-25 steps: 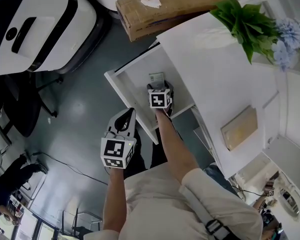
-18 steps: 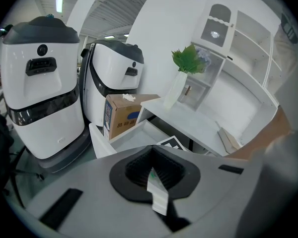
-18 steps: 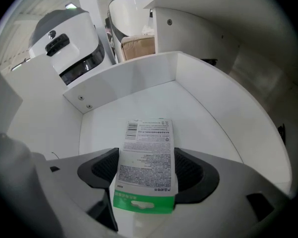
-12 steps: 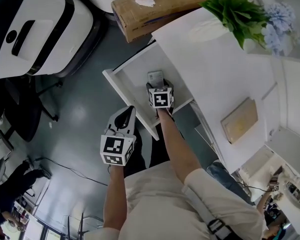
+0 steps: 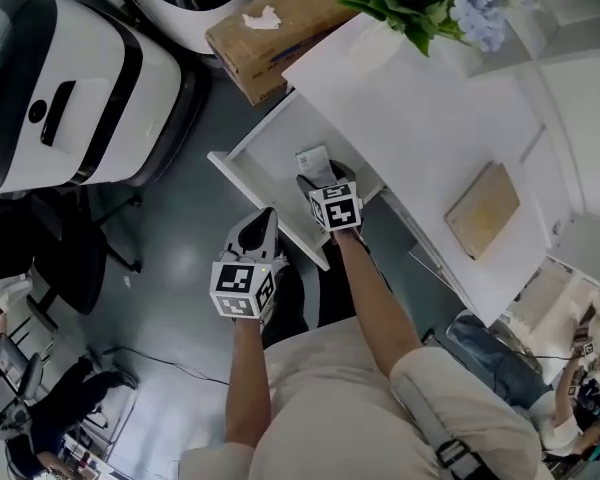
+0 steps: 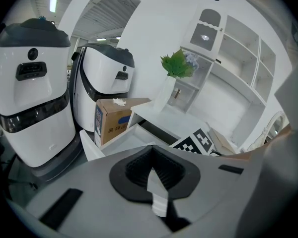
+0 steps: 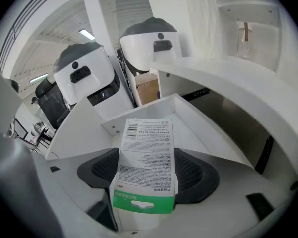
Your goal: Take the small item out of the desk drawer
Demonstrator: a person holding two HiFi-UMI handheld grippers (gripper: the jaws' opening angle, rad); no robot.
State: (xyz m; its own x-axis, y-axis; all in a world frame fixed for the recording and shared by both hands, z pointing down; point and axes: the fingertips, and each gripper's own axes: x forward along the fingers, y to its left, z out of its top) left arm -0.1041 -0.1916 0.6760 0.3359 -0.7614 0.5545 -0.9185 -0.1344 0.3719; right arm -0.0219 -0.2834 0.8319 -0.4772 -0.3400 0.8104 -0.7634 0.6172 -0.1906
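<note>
We look down along our own arms. The right forearm stretches straight ahead, and the right gripper [image 5: 320, 180] has its jaws clamped on a small white packet [image 7: 146, 152] with a green strip, over the open white drawer [image 5: 260, 203]. Our left arm bends closer in, and the left gripper [image 6: 151, 170], jaws pressed together and empty, hangs above the grey floor [image 5: 180, 228] just beside the drawer front

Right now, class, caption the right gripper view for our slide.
Right gripper shut on a small white printed packet with green strip, at the open white desk drawer.
</note>
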